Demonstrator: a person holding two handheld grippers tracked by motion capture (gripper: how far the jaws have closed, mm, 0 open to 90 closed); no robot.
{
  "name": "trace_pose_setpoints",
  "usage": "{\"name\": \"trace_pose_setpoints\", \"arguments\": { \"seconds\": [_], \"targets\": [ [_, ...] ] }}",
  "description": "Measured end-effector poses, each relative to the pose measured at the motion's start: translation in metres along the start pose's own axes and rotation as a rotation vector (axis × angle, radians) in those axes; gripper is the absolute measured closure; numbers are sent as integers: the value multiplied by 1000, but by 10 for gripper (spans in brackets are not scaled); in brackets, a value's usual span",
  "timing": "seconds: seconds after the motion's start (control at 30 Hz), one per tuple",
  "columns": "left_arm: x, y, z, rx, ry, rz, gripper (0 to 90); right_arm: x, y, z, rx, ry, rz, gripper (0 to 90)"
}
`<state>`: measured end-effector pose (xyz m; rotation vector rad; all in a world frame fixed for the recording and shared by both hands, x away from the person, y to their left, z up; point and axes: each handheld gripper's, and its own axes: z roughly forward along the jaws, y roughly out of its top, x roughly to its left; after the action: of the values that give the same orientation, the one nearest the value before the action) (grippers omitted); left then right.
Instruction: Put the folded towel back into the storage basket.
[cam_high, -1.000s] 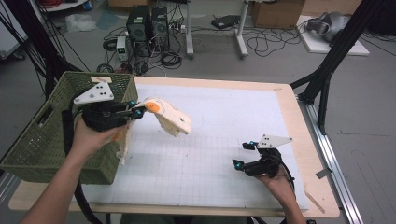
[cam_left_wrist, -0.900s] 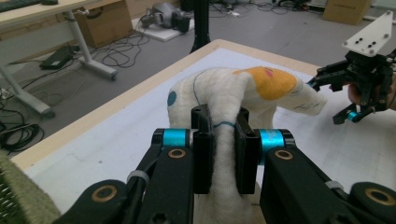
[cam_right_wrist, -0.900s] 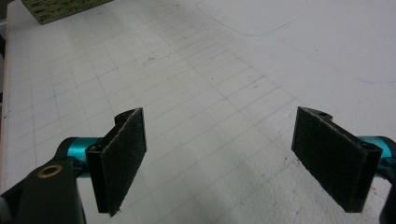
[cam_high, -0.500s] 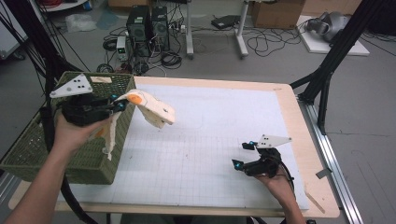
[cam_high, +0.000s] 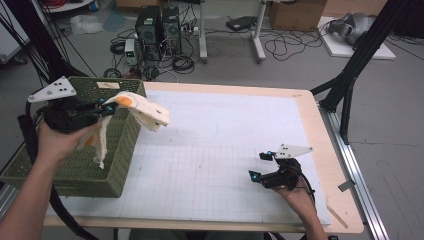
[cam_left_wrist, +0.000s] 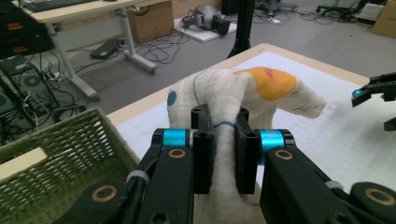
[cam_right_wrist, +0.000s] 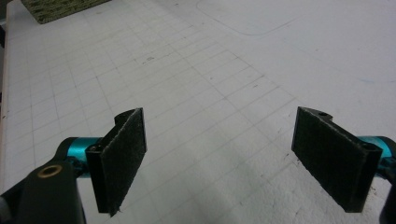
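A cream sock (cam_high: 142, 109) with an orange patch and blue markings hangs in the air, pinched by my left gripper (cam_high: 106, 107) above the right rim of the green woven basket (cam_high: 65, 165). One end droops over the basket wall, the other points out over the white grid mat (cam_high: 220, 150). In the left gripper view the sock (cam_left_wrist: 243, 93) is squeezed between both jaws of that gripper (cam_left_wrist: 226, 149). My right gripper (cam_high: 260, 166) rests low on the mat at the front right, open. Between its wide-apart jaws (cam_right_wrist: 219, 158) lies nothing but mat.
The basket (cam_left_wrist: 56, 158) takes up the table's left side. A wooden table border (cam_high: 340, 200) runs around the mat. Beyond the far edge stand computer towers (cam_high: 157, 25), cables and desk legs on the floor. A black frame post (cam_high: 350, 75) rises at the right.
My left gripper has carried the sock leftward, from over the mat to above the basket's right rim. The right gripper has stayed where it was.
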<state>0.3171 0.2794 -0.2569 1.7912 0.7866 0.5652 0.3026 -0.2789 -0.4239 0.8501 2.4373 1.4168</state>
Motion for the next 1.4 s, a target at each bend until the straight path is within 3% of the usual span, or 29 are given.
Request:
{"name": "trace_pose_setpoints", "arguments": {
  "seconds": [1.07, 1.4],
  "targets": [
    [37, -30, -36, 4, 136, -67, 809, 0, 0, 3, 14, 5, 2, 172],
    [47, -39, -47, -4, 201, -93, 808, -1, -1, 4, 17, 7, 0, 172]
  ]
}}
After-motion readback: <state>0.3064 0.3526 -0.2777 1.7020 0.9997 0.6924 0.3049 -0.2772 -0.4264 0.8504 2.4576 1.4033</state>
